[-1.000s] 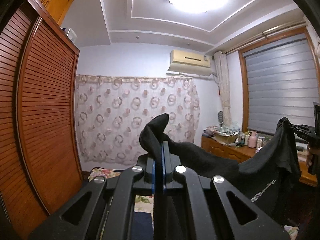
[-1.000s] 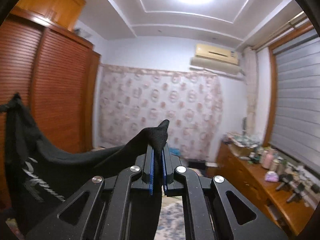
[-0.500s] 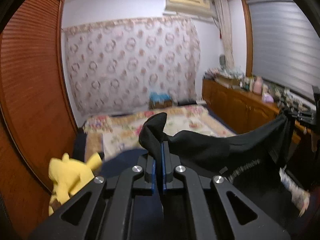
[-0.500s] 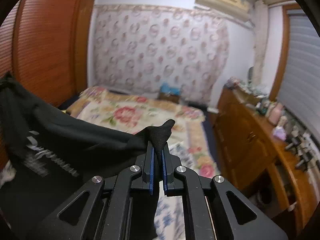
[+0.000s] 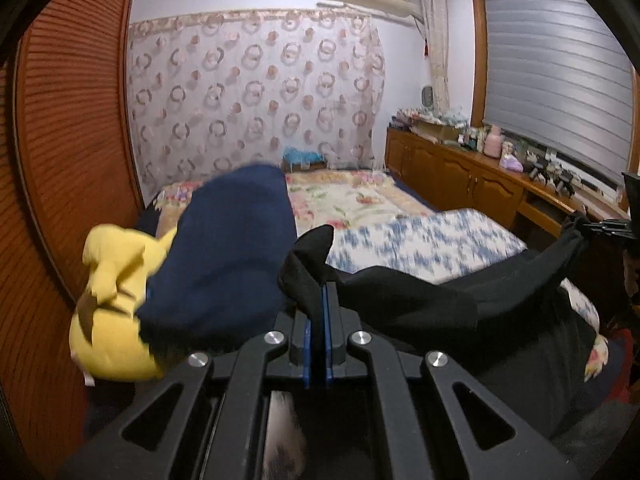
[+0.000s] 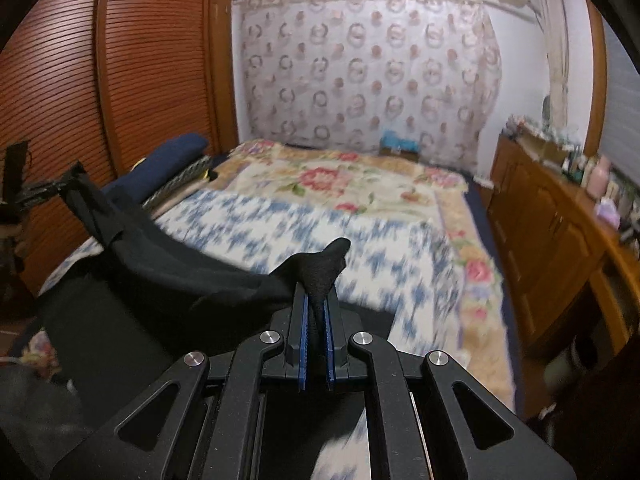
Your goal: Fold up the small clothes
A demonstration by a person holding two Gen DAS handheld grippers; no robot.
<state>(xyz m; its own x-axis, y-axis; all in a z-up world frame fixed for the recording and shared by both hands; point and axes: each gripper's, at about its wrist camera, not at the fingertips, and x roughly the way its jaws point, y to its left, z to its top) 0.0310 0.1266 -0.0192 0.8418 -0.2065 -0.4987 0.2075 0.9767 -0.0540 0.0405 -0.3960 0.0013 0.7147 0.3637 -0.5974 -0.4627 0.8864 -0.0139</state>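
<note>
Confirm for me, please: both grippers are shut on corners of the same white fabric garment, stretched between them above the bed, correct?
Not quite: the garment is black, not white. The left wrist view shows the left gripper pinching one corner; the right wrist view shows the right gripper pinching another, above the blue-and-white patterned bed cover.

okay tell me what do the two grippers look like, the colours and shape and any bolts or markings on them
Both look alike. The left gripper and the right gripper are matte black, with angular linkage arms that have triangular cut-outs, round silver bolts at the joints, and thin blue pads lining the inner faces of the fingers. No cables or markings are visible.
</note>
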